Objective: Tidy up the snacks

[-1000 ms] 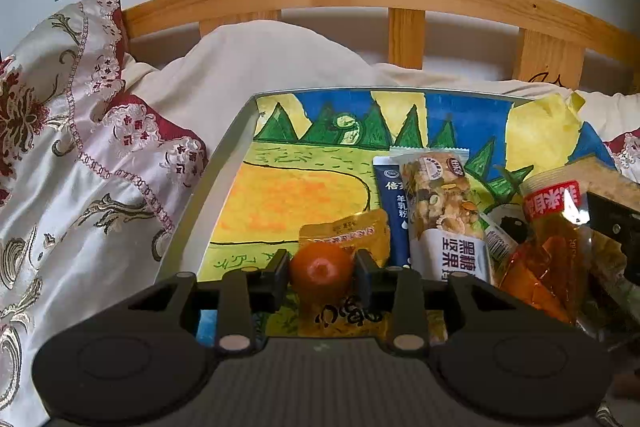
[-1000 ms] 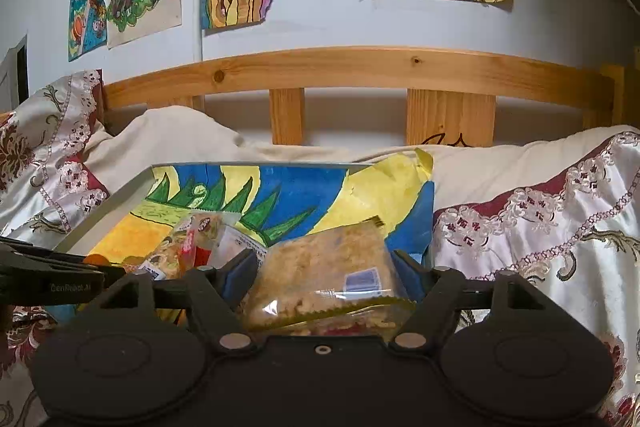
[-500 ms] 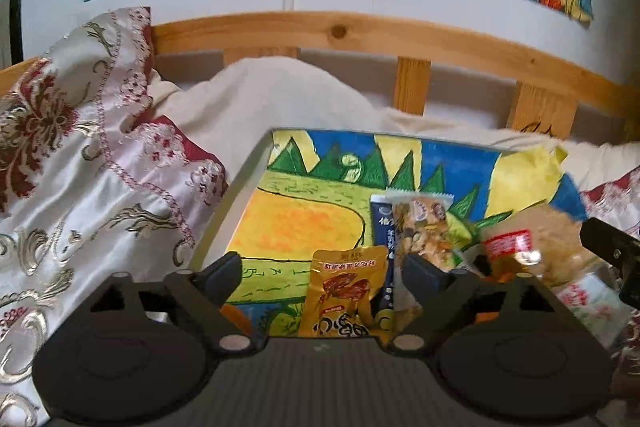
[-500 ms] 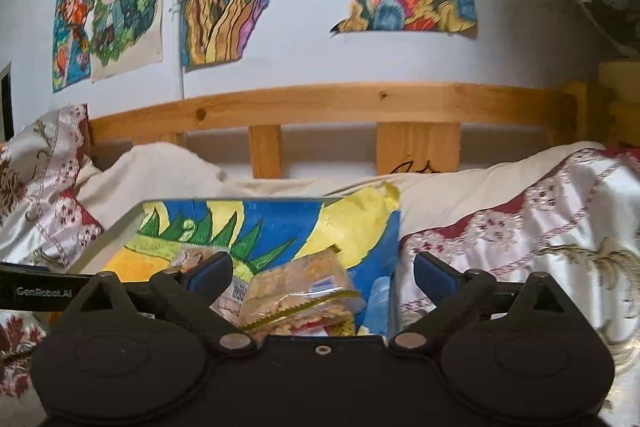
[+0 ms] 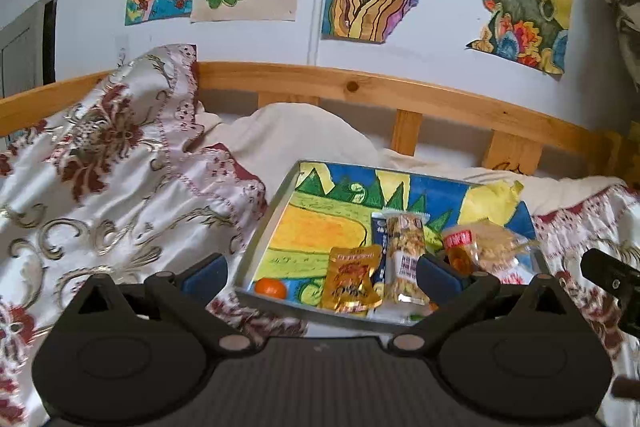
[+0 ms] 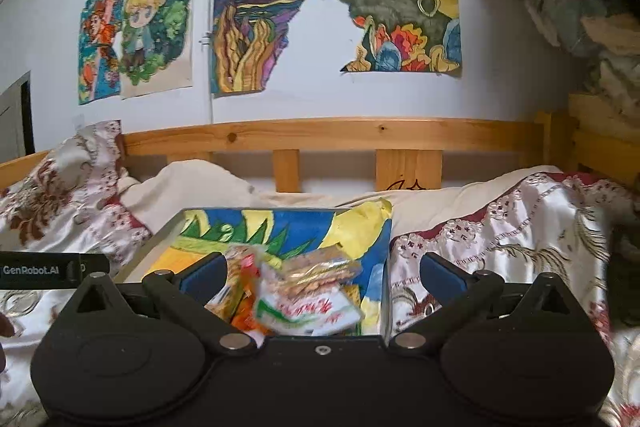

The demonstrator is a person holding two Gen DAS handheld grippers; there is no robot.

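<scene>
A metal tray (image 5: pixel 262 227) lined with a bright drawing lies on the bed. In it are a small orange fruit (image 5: pixel 271 287), a gold packet (image 5: pixel 352 281), a nut bar (image 5: pixel 404 255), a red-labelled pack (image 5: pixel 460 251) and a clear cracker bag (image 5: pixel 496 245). My left gripper (image 5: pixel 320 273) hangs back from the tray's near edge, its jaws opening wide and gripping nothing. My right gripper (image 6: pixel 322 273) hovers at the tray's (image 6: pixel 152 247) near right end, jaws opening too. The cracker bag (image 6: pixel 320 269) and a white packet (image 6: pixel 308 307) lie loose below it.
An embroidered satin quilt (image 5: pixel 104 187) is bunched on both sides of the tray. A cream pillow (image 5: pixel 296 135) and a wooden headboard (image 5: pixel 360 87) stand behind it. Drawings (image 6: pixel 256 19) hang on the wall. The left gripper's body (image 6: pixel 52 270) juts in at the right wrist view's left edge.
The left gripper let go of the orange fruit and the right one let go of the cracker bag. Both jaws spread wide, and both grippers drew back and rose from the tray.
</scene>
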